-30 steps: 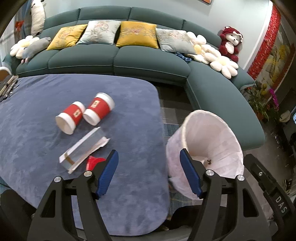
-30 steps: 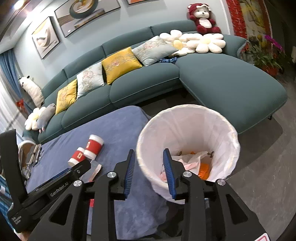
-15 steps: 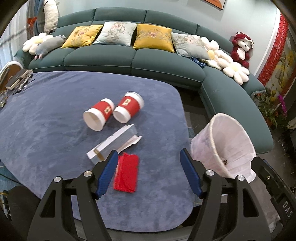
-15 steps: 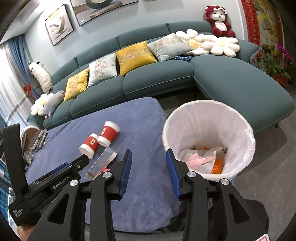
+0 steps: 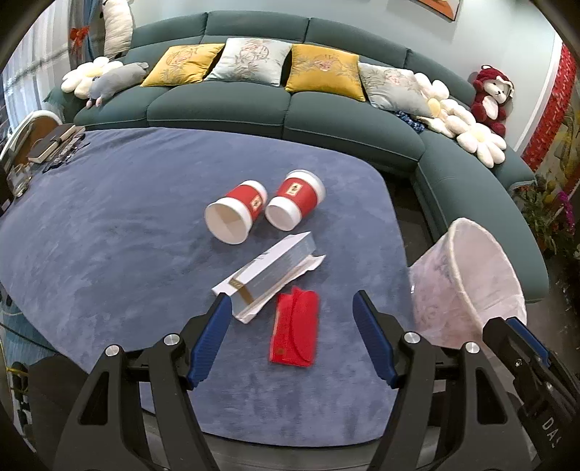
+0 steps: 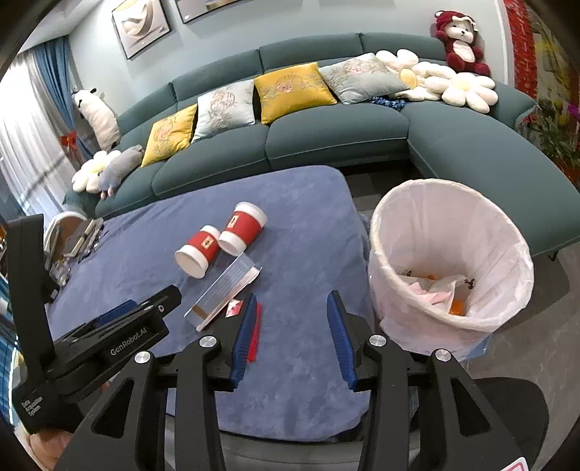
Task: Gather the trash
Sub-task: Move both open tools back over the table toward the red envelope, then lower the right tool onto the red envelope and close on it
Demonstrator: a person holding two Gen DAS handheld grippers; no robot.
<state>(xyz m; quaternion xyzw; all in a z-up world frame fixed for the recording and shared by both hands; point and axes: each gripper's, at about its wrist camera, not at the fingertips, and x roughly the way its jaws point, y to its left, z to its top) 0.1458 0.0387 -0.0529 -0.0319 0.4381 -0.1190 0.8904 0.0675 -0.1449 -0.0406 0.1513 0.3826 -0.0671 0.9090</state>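
Swung away from the lined bin (image 6: 449,253), back over the table (image 5: 108,235). Left gripper (image 5: 291,338) wide and empty above the red envelope (image 5: 295,331); right gripper (image 6: 291,337) opening, empty too. Cups (image 5: 237,213), carton (image 5: 272,275) still uncollected.

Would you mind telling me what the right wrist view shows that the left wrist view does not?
Only the right wrist view: trash inside the white-lined bin and the wall pictures.
Only the left: the whole red envelope, which the right view half hides.
Both: two red paper cups, the silver carton and the teal sofa.
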